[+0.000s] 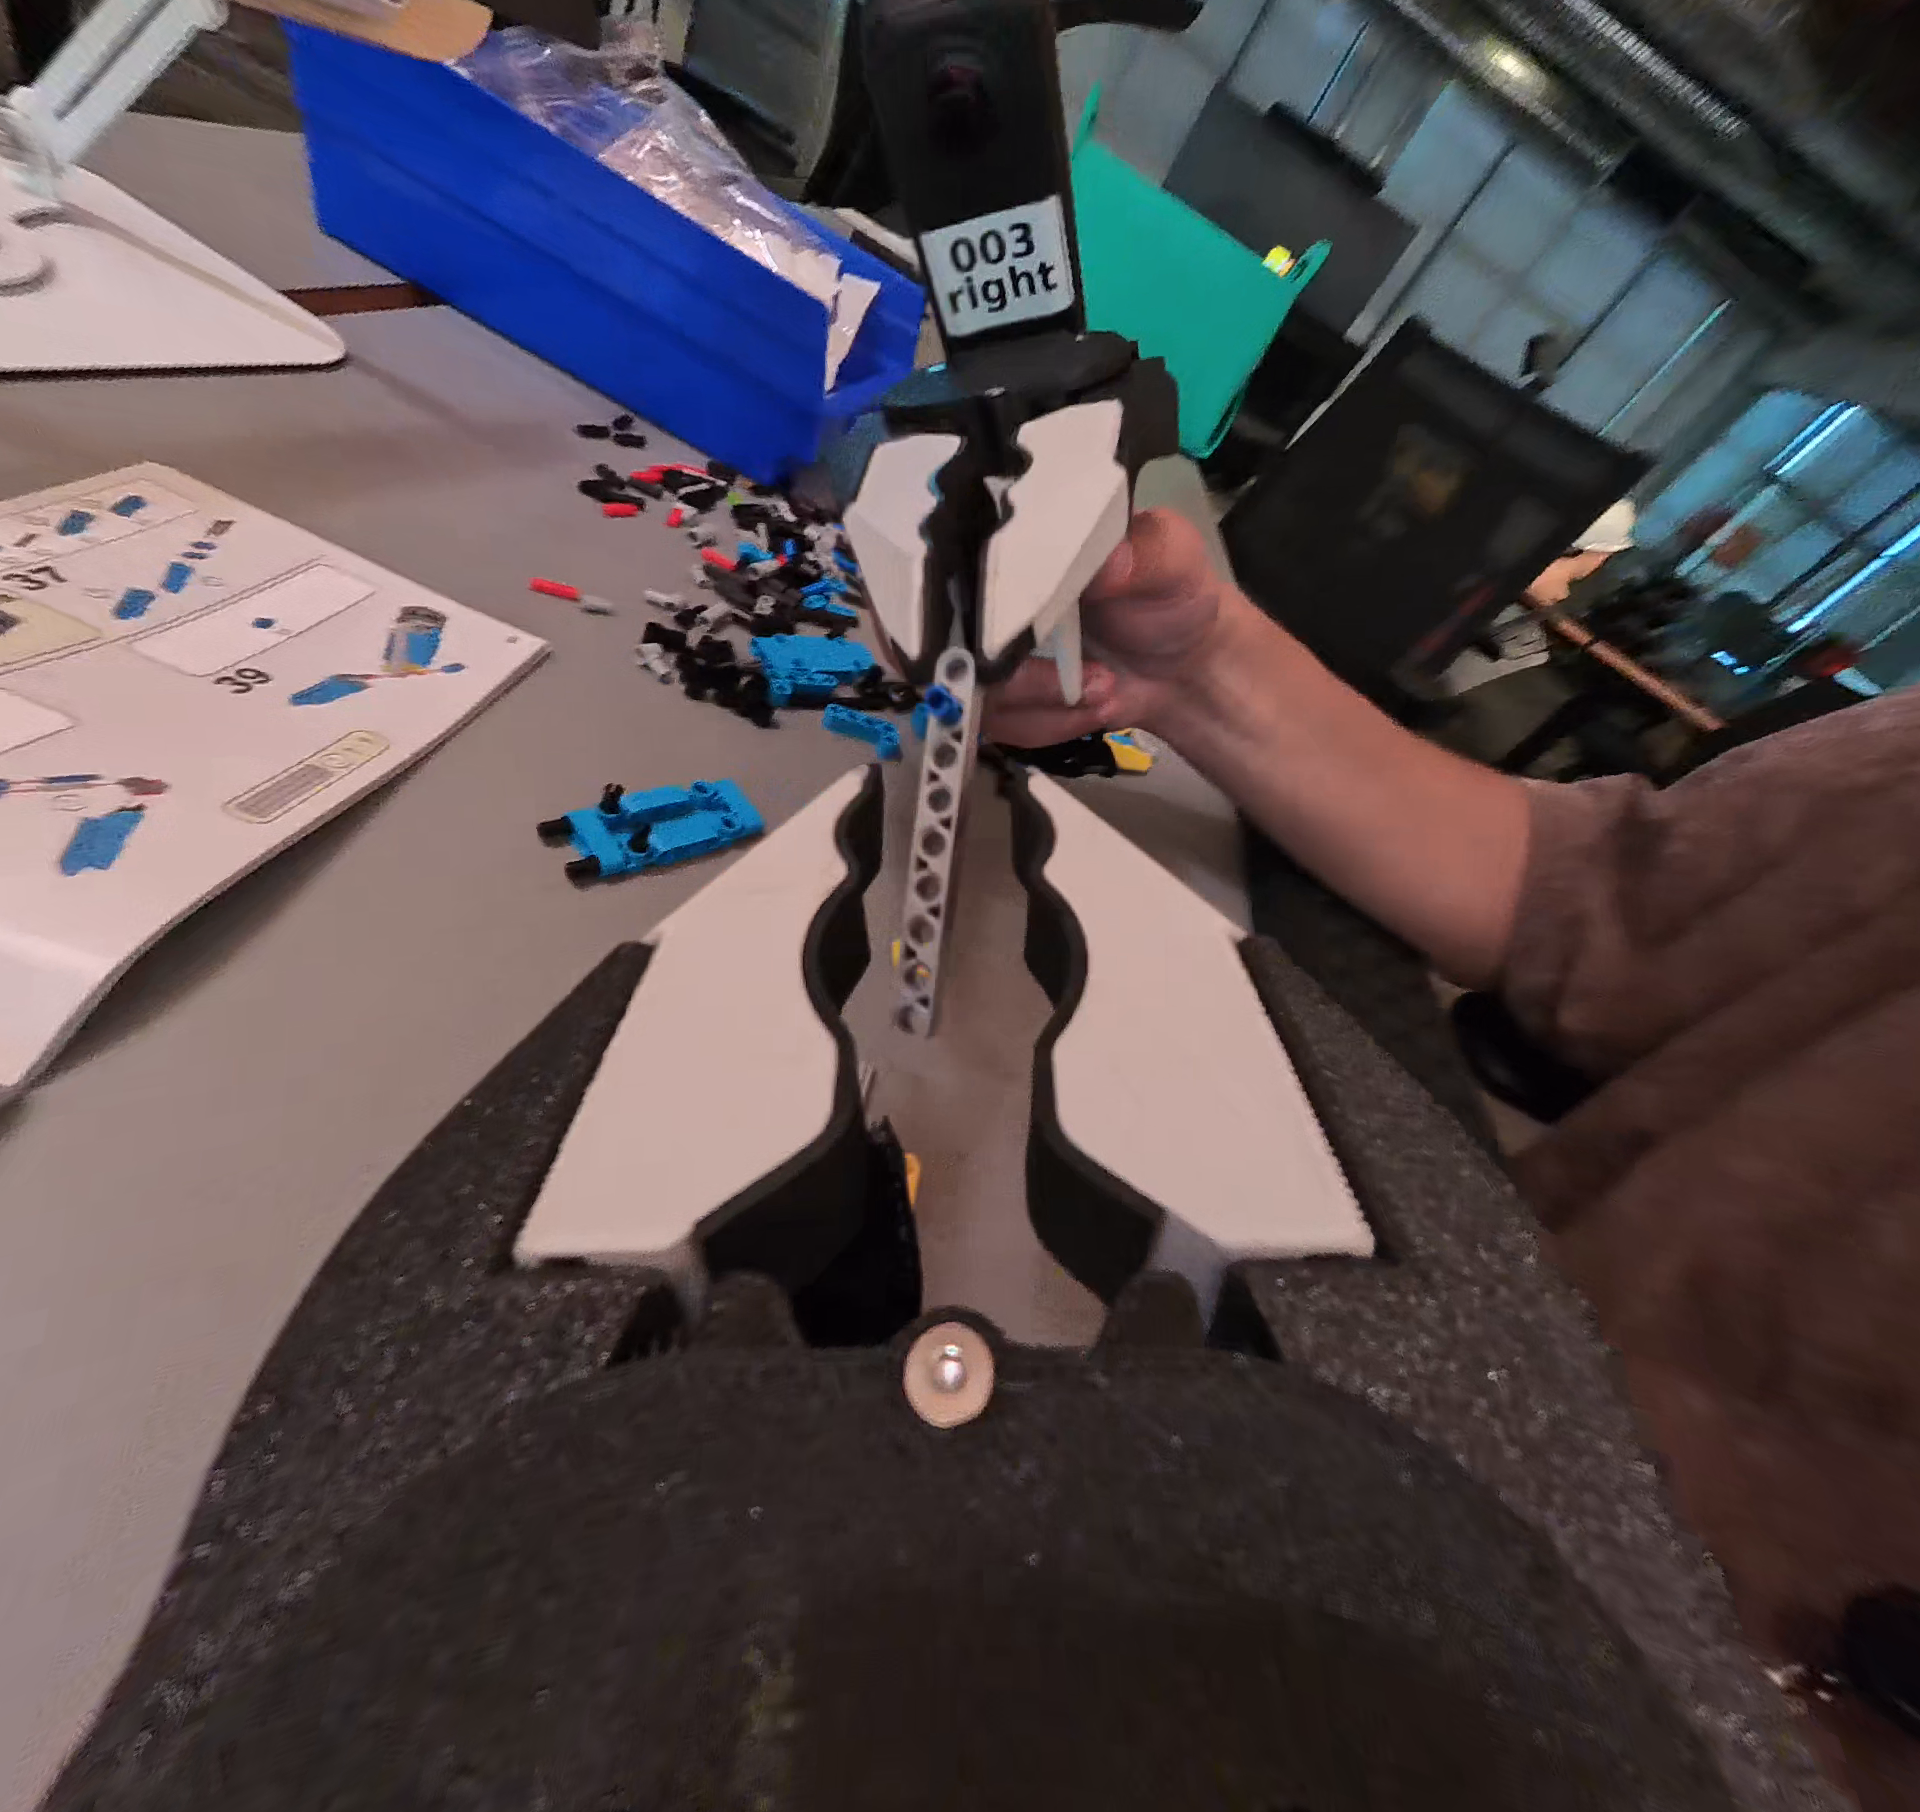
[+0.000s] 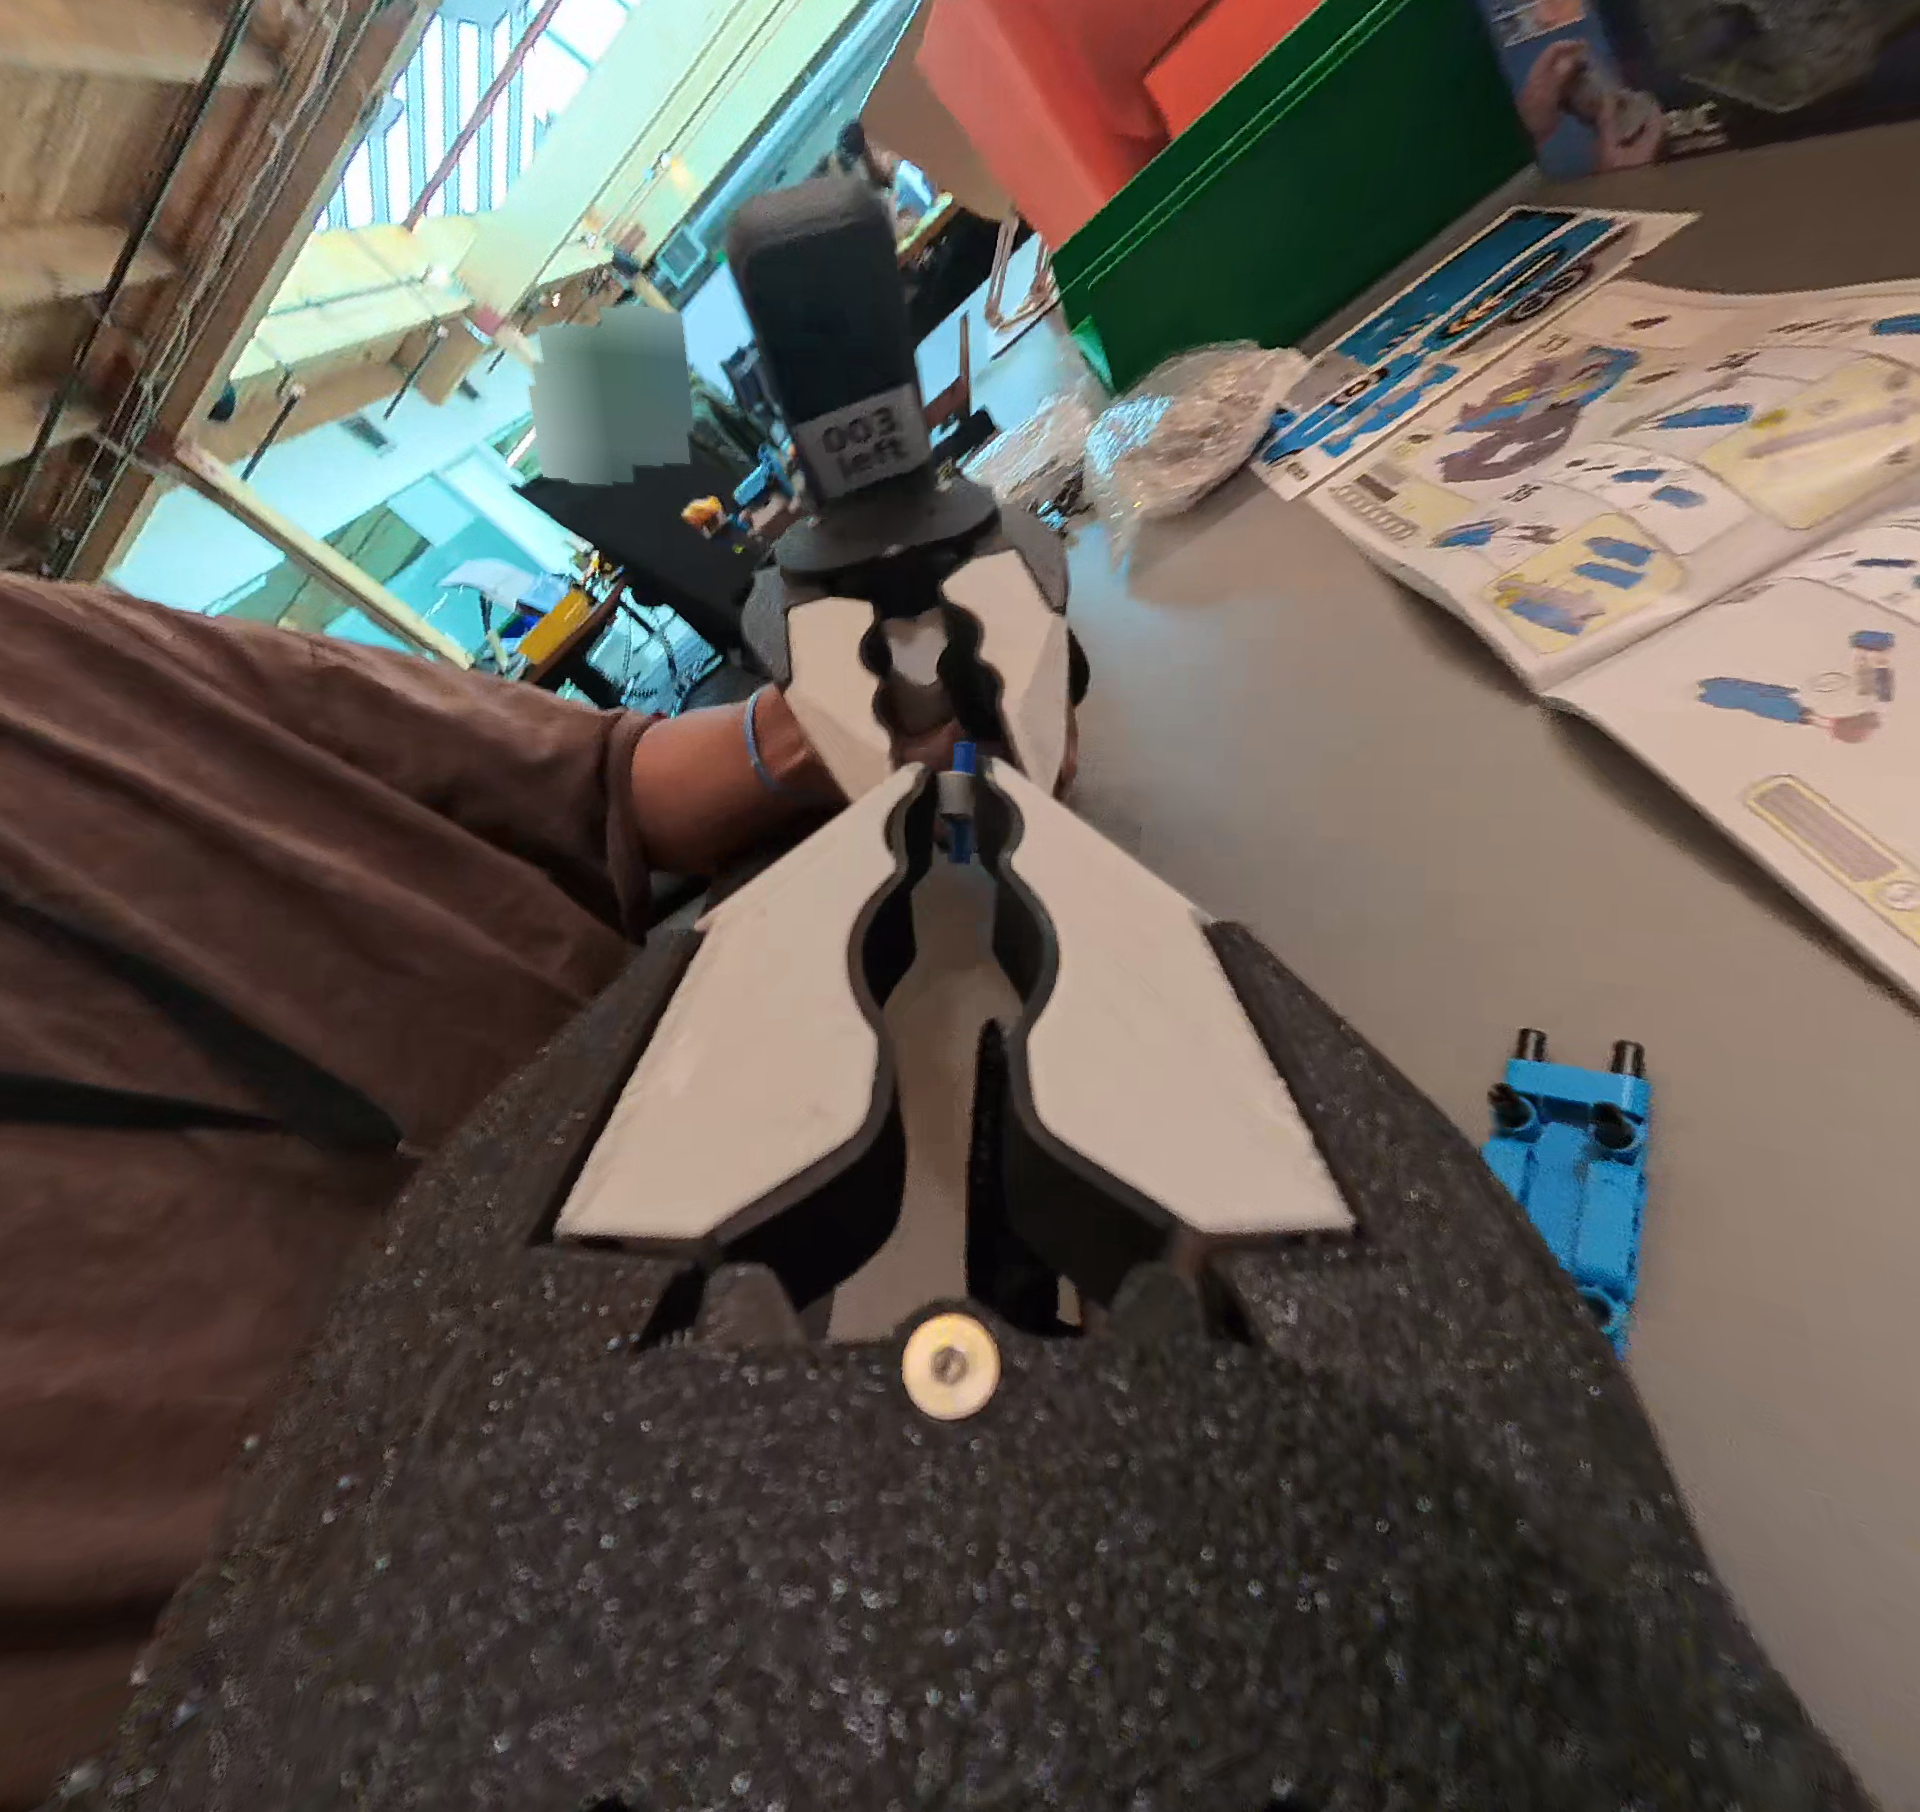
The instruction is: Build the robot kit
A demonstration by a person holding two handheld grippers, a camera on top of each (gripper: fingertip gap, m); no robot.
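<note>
My left gripper (image 1: 940, 786) stood partly open, its two white fingers (image 1: 727, 1014) apart with a gap between them. In that gap ran a long grey beam with holes (image 1: 935, 848). Its near end lay between my left fingers, but I could not tell whether the pads touched it; they seemed to stand clear on both sides. The beam's long axis ran straight out from the left gripper toward my right gripper (image 1: 961, 656), which faced it head-on, tip to tip. The right gripper was closed down on the far end of the beam, and a small blue pin (image 1: 940, 700) sat in the beam just at its fingertips.

From the right wrist view, my right gripper (image 2: 958, 788) looked nearly shut, its tips pinching the grey end with the blue pin (image 2: 961, 760) sticking out. The left gripper (image 2: 925, 713) stood just beyond, nose to nose with it. So the right gripper carried the beam and the left was nearest its free end.

Farther out on the grey table (image 1: 312, 1087) lay a blue plate with black pins (image 1: 655, 827), well apart to the left. Beyond it was a scattered heap of small black, blue and red parts (image 1: 748, 609), an open instruction booklet (image 1: 208, 702) and a blue bin (image 1: 561, 245).
</note>
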